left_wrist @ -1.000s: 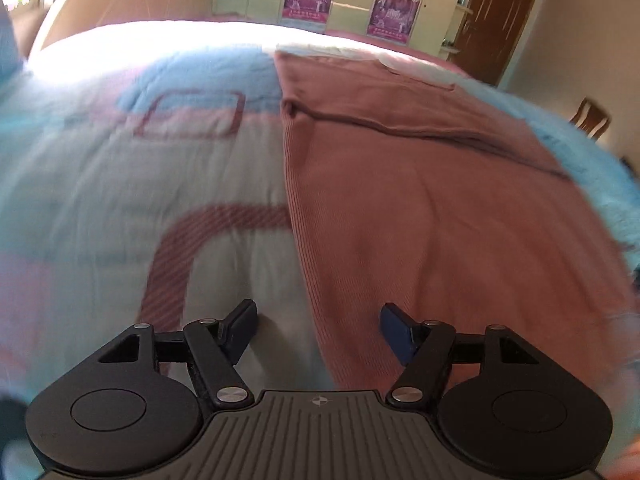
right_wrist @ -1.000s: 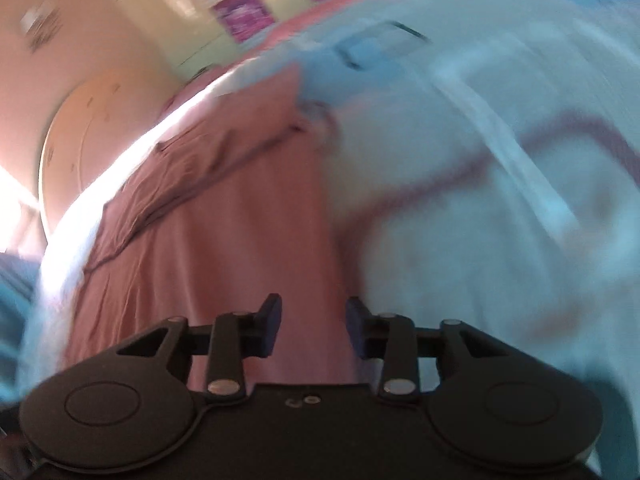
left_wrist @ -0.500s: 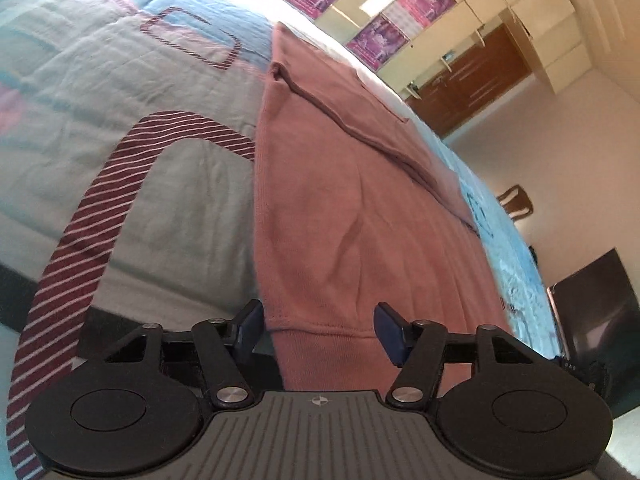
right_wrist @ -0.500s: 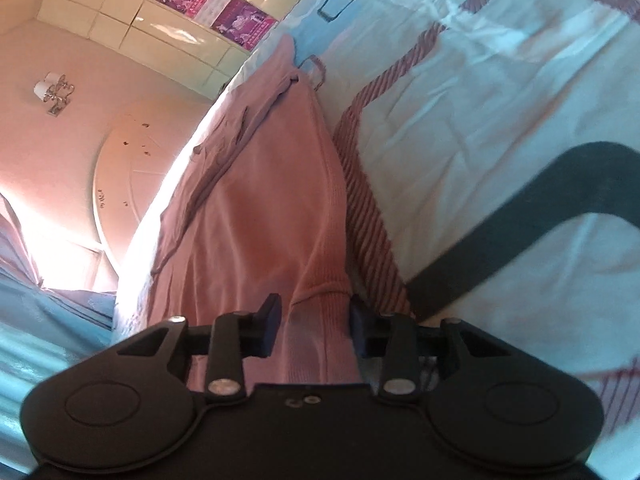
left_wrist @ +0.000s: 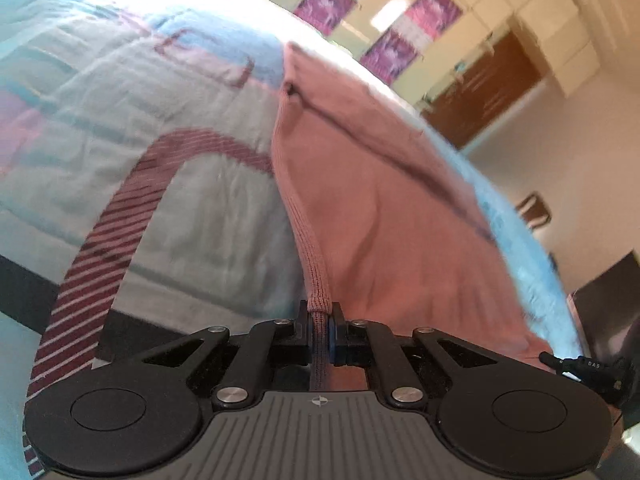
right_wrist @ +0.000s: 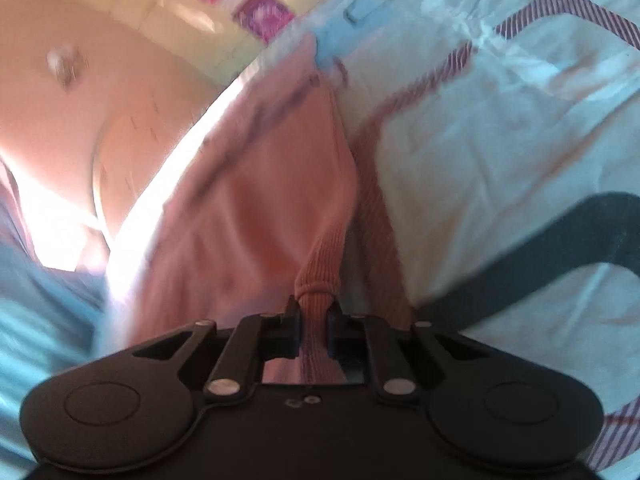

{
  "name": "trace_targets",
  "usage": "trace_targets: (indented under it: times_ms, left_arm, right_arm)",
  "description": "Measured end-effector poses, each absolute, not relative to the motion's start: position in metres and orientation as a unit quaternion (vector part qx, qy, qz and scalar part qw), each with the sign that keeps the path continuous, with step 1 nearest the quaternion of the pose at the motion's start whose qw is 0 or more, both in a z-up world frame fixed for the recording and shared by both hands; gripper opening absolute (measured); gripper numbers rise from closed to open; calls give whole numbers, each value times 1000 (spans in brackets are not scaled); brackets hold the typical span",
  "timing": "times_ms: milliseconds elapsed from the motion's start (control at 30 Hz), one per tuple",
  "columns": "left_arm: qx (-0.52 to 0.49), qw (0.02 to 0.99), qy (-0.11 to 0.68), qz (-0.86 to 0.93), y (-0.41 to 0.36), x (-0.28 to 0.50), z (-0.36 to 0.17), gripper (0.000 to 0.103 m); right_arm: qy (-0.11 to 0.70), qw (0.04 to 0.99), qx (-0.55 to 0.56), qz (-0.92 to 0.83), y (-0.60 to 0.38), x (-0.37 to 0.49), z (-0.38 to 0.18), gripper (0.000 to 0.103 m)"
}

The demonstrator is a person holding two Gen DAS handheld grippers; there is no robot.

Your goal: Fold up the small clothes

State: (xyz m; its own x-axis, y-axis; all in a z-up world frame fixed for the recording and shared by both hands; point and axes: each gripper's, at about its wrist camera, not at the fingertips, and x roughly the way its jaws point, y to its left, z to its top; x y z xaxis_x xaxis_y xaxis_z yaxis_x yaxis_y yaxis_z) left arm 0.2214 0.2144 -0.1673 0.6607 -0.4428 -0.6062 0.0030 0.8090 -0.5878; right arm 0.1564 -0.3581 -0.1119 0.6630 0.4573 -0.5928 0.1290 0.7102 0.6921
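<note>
A dusty-pink knit sweater (left_wrist: 372, 208) lies spread on the bed, its ribbed hem toward me. My left gripper (left_wrist: 319, 334) is shut on the hem's left corner, and the ribbed edge rises from the bed into the jaws. In the right wrist view the same sweater (right_wrist: 256, 208) shows, and my right gripper (right_wrist: 314, 330) is shut on the hem's right corner, which bunches between the pads.
The bed has a pale blue quilt (left_wrist: 120, 128) with maroon striped bands (left_wrist: 100, 248) and a dark band (right_wrist: 540, 256). A curved headboard (right_wrist: 120, 140) stands behind. Cupboards with purple posters (left_wrist: 392, 52), a brown door (left_wrist: 484, 88) and a chair (left_wrist: 534, 208) lie beyond the bed.
Both grippers went from open, straddling the hem corners, to shut on them. The hem corners have lifted off the quilt.
</note>
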Motion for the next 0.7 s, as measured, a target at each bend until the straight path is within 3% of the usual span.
trace_targets:
  times_ms: [167,367,533,700]
  left_arm:
    - [-335,875,322,-138,223,244,-137,6]
    - [-367,877,283,-125,215,350,-101,6]
    - [-334,883,313,-101,197,466,-94,6]
    - [-321,879,344,-72,193,572,-113,6]
  right_arm:
    - [338,860,364,117,-349,188,-59,12]
    - [287,881,361,106,-348,282,-17,12]
    - [304,868,385,85,-356,401,-18,12]
    - [358,829,425,62,-370,509,-61,12]
